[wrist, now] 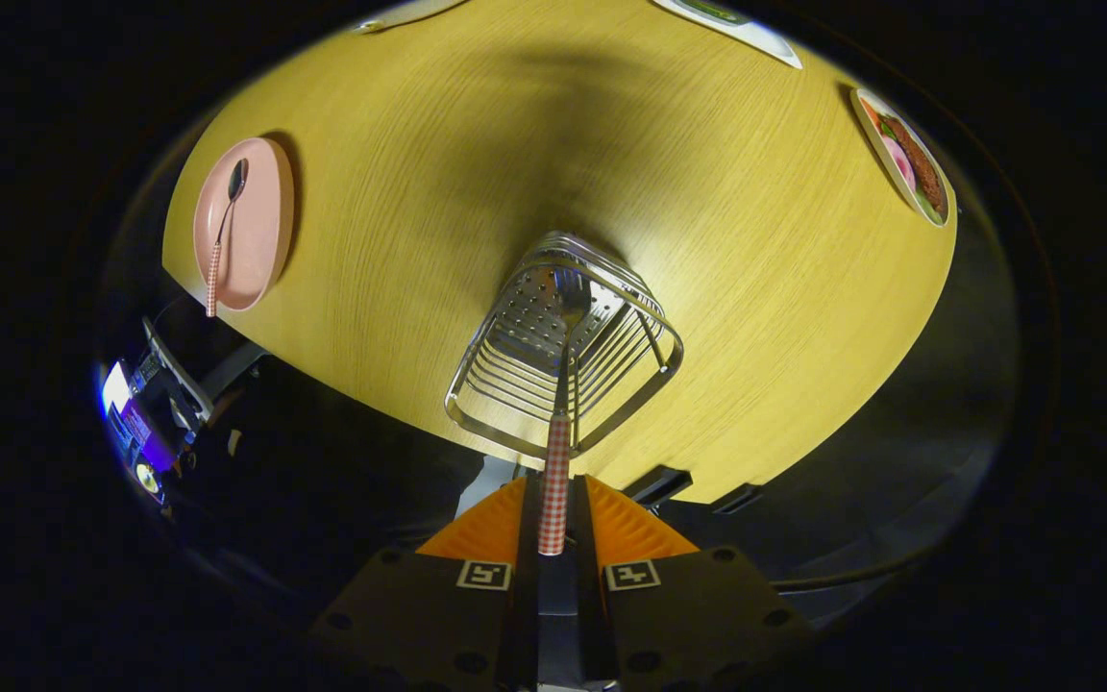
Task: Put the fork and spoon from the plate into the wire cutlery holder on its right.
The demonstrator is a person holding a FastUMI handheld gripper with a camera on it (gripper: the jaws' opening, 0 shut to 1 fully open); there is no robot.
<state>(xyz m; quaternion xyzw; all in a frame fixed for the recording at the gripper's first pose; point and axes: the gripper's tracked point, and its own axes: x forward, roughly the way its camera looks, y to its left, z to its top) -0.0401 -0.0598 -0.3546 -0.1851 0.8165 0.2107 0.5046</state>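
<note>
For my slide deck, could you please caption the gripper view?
Gripper shut on checked-handled utensil lowered into wire cutlery holder; spoon remains on pink plate.

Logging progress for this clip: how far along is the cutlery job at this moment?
Nothing is finished yet. In hand: the gripper is shut on a checked-handled utensil, its metal head lowered inside the wire cutlery holder but not released; whether it is the fork is unclear. Left: the dark spoon with a checked handle lies on the pink plate.

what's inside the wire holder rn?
Inside the wire holder: the head of the checked-handle utensil the closed jaws grip, over the perforated base. Fork or spoon: can't tell.
</note>
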